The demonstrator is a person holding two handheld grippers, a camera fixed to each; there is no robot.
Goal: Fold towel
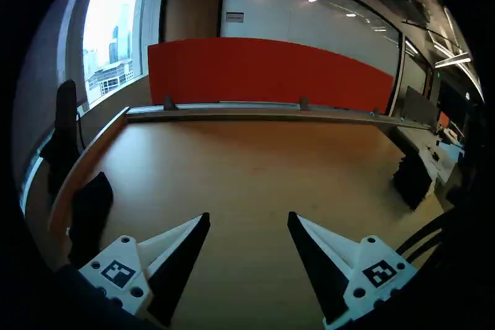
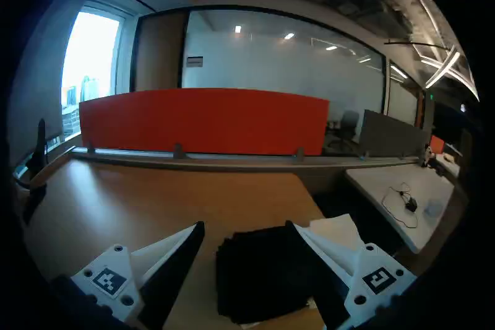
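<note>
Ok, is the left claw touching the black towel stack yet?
Apart. The left gripper view shows the left claw open over bare desk, with the black towel stack off at the view's right, wood plainly between them.

Both views low over the wooden desk point(image 1: 247, 163), facing the red divider point(image 1: 272, 73), shared by both

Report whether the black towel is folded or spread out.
Folded: the black towel lies as a compact layered stack on the desk.
</note>
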